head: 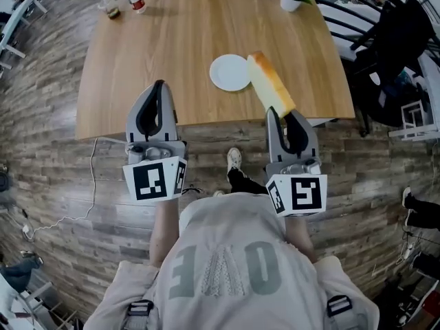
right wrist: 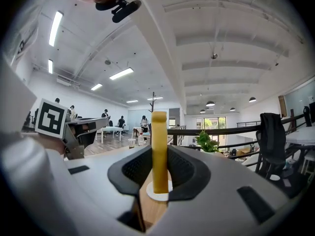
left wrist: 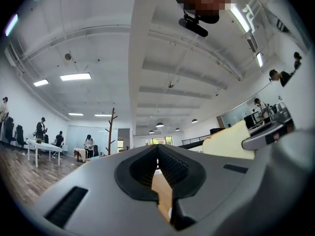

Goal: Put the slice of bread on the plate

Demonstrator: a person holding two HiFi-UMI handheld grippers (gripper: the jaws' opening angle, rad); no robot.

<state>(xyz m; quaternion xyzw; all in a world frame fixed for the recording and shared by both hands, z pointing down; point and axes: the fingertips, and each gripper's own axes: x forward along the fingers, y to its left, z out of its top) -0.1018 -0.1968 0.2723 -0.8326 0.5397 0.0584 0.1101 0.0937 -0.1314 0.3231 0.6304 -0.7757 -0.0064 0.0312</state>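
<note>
Clamping of the slice of bread (right wrist: 159, 132) between the fingers of the right gripper (right wrist: 159, 152) is shown in the right gripper view, where the slice is seen edge-on and upright. Only in the head view is it seen held over the desk (head: 172, 47), just beside the plate (head: 229, 72). The fingers of the left gripper (left wrist: 157, 150) are closed together, empty.

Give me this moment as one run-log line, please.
right gripper: shut on bread slice | left gripper: shut, empty | plate: bare, bread slice not yet on it
</note>
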